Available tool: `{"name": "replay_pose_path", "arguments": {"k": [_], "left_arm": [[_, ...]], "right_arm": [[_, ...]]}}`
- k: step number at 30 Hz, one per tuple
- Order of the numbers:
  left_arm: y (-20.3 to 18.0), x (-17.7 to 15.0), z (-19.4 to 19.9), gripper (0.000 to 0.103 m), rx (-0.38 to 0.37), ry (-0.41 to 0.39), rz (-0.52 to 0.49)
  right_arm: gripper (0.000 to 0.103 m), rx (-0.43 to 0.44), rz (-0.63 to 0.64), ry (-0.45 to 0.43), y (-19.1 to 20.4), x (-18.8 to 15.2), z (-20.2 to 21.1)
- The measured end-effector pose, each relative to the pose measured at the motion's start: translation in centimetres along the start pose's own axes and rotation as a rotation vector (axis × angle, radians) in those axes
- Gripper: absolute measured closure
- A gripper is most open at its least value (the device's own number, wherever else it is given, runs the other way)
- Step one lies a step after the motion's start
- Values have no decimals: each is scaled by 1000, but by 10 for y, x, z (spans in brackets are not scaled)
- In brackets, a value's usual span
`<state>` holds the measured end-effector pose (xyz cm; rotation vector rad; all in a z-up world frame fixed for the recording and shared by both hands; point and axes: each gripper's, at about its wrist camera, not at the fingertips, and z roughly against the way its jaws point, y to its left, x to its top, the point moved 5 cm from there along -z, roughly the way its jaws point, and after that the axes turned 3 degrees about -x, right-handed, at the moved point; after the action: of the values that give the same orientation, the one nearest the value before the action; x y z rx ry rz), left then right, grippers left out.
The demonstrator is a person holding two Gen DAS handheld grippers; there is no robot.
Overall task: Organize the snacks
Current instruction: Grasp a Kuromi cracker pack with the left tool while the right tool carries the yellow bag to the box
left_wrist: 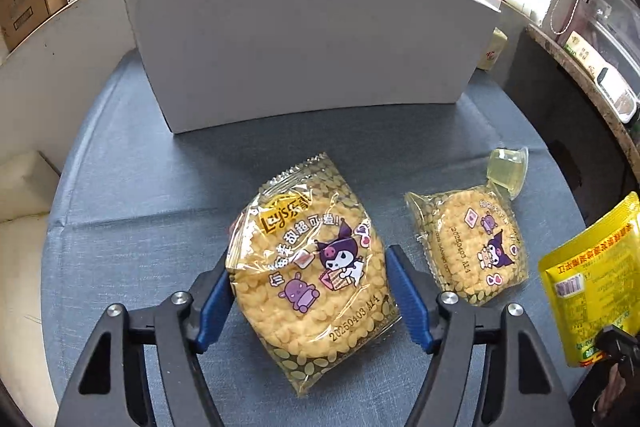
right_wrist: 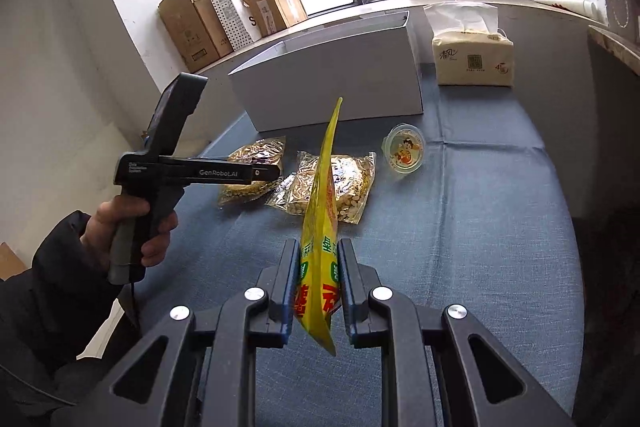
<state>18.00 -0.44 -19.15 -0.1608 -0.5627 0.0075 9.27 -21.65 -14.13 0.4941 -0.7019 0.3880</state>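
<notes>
My left gripper (left_wrist: 308, 291) straddles a Lay's rice cracker pack (left_wrist: 312, 275) lying on the blue cloth; its blue pads sit at the pack's two sides, whether they squeeze it is unclear. A second, smaller cracker pack (left_wrist: 472, 247) lies to its right, and a jelly cup (left_wrist: 506, 171) beyond that. My right gripper (right_wrist: 318, 279) is shut on a yellow snack pouch (right_wrist: 320, 227), held upright and edge-on above the table; the pouch also shows in the left wrist view (left_wrist: 596, 279). A white open box (left_wrist: 304, 47) stands at the back of the table.
A tissue pack (right_wrist: 472, 59) sits right of the white box (right_wrist: 332, 79). The left hand-held gripper (right_wrist: 192, 171) is over the cracker packs (right_wrist: 336, 187). The jelly cup (right_wrist: 404, 151) lies near them. Cardboard boxes (right_wrist: 196, 23) stand on the windowsill.
</notes>
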Motion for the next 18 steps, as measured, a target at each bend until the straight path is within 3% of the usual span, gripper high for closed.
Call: {"name": "replay_pose_path", "arguments": {"k": [9, 13, 18], "left_arm": [[10, 4, 93, 27, -64, -156, -7], [6, 33, 133, 27, -62, -231, -46], [4, 86, 156, 27, -38, -302, -86]], "right_arm": [[83, 28, 9, -19, 13, 19, -5], [83, 43, 26, -67, 22, 59, -6], [83, 41, 45, -131, 30, 127, -15]]}}
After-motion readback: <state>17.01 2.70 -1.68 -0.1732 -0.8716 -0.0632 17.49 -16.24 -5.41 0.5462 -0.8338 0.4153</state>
